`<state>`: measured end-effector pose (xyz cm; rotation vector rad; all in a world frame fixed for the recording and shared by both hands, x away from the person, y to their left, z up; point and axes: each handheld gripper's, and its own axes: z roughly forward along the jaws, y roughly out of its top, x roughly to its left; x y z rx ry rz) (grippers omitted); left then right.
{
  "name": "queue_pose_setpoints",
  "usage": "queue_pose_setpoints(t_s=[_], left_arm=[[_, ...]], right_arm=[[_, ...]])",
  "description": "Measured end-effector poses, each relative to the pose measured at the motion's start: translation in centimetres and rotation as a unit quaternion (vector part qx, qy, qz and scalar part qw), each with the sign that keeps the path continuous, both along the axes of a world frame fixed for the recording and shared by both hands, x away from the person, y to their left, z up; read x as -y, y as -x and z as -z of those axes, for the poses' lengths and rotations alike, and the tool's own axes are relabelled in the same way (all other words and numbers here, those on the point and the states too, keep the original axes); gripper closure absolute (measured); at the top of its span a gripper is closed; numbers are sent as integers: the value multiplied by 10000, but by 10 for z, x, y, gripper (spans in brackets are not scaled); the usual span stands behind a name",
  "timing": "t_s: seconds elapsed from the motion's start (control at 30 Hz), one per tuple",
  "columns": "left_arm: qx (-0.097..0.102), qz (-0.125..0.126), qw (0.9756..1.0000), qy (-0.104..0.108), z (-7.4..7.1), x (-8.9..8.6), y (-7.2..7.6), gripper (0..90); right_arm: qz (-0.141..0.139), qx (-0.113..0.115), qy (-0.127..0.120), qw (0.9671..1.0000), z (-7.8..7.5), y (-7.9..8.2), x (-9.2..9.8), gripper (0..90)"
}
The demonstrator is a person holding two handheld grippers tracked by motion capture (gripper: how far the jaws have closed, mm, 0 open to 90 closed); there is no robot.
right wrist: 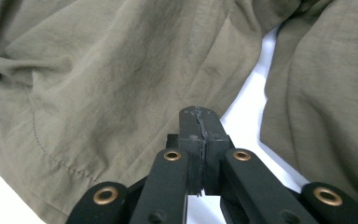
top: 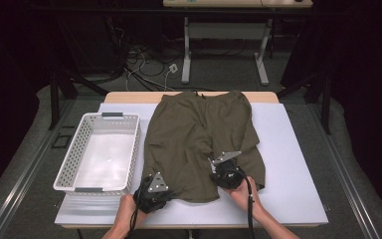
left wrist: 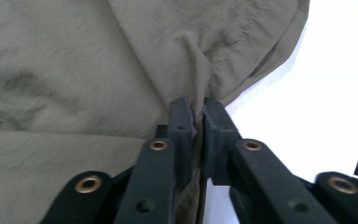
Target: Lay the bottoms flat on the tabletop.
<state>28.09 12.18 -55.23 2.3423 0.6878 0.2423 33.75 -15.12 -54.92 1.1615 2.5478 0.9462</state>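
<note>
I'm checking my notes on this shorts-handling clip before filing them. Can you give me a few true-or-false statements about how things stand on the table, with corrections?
1. The olive shorts lie spread on the white table cover. True.
2. The white basket holds the shorts. False: the basket has nothing in it and stands left of the shorts.
3. The left claw is shut on a pinch of the shorts' fabric. True.
4. The right claw stands wide open above the basket. False: its jaws are closed together, at the shorts' near edge.
5. Both claws sit at the near hem of the shorts. True.
</note>
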Motion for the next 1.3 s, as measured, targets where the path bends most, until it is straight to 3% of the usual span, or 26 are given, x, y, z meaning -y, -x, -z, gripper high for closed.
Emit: queue_pose_setpoints(t_s=[0.3, 0.8, 0.83, 1.03, 1.1, 1.13, 1.2, 1.3], left_arm=[[-76, 59, 9999, -99, -6, -9, 5, 881], [-26, 172, 9994, -297, -7, -10, 35, 886], [2, 150, 9995, -261, -6, -11, 37, 886], [-52, 160, 9995, -274, -6, -14, 38, 880], [-85, 159, 9995, -241, -6, -13, 36, 819], [-71, 138, 9996, -236, -7, -14, 36, 745], [-16, 78, 9998, -204, -11, -14, 34, 574], [67, -49, 10000, 37, -15, -16, 34, 393]], right_arm=[[-231, -228, -149, 9994, -9, 15, 3, 900], [-539, -176, -161, 9983, -17, 43, 14, 900], [-573, -267, -136, 9979, -18, 46, 13, 900], [-634, -212, -62, 9977, -15, 48, 11, 900], [-639, -218, -66, 9977, -14, 46, 12, 846], [-641, -254, -78, 9976, -15, 46, 13, 749], [-614, -184, -89, 9979, -18, 45, 17, 638], [-528, 12, -141, 9985, -24, 44, 23, 486]])
